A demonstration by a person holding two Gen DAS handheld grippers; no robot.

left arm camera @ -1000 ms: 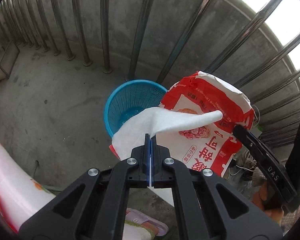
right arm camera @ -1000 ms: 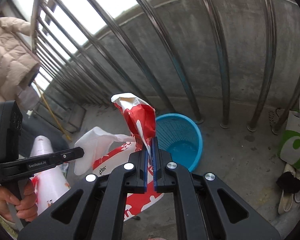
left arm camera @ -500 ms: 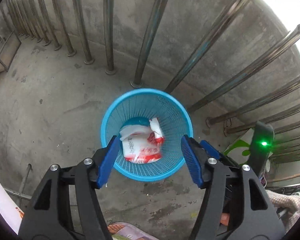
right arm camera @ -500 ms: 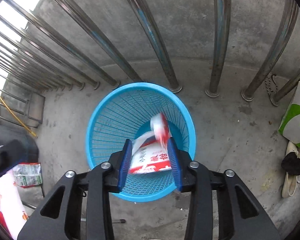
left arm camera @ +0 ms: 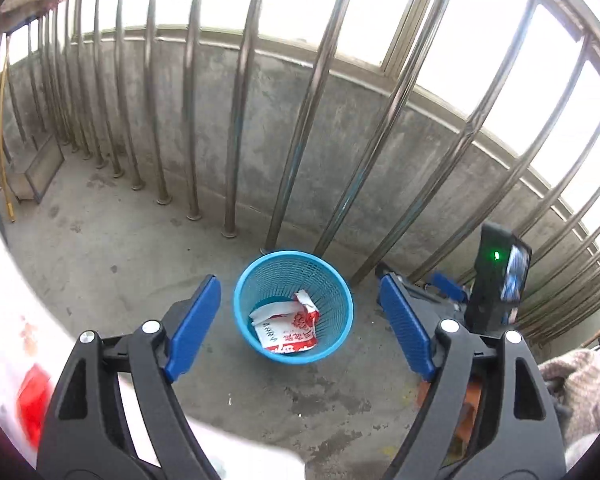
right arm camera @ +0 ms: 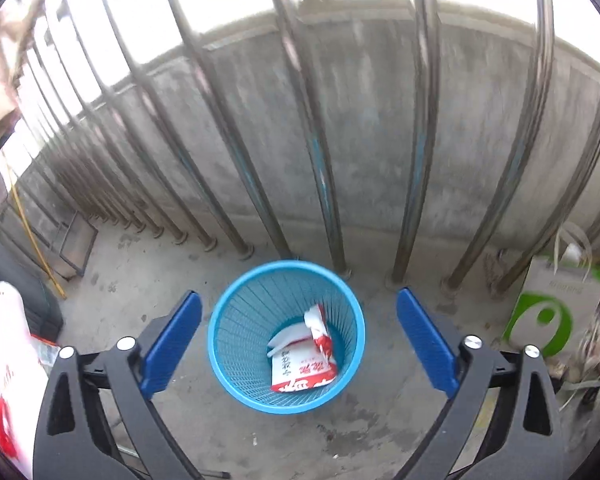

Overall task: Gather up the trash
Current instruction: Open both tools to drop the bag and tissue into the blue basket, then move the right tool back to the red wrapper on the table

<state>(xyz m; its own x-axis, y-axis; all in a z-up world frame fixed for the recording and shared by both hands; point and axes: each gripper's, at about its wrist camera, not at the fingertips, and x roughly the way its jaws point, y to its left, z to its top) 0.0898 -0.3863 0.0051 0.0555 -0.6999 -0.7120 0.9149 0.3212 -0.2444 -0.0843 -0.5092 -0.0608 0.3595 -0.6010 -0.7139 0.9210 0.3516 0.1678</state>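
The crumpled red-and-white plastic snack bag (right arm camera: 304,364) lies in the blue mesh plastic basket (right arm camera: 228,360), light and crinkly; pinch any raised edge. Both grippers' fingers (left arm camera: 192,328) (right arm camera: 428,344) are spreading, nothing between.

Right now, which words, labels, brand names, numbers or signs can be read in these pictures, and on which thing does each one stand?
No text reads clearly enough to quote.
Red and white bag in the blue basket: large red Chinese characters and smaller dark print, too blurred to read.
White paper bag by the railing: a green round logo and one line of small print, too small to read.
Right gripper: a green light, no words visible.
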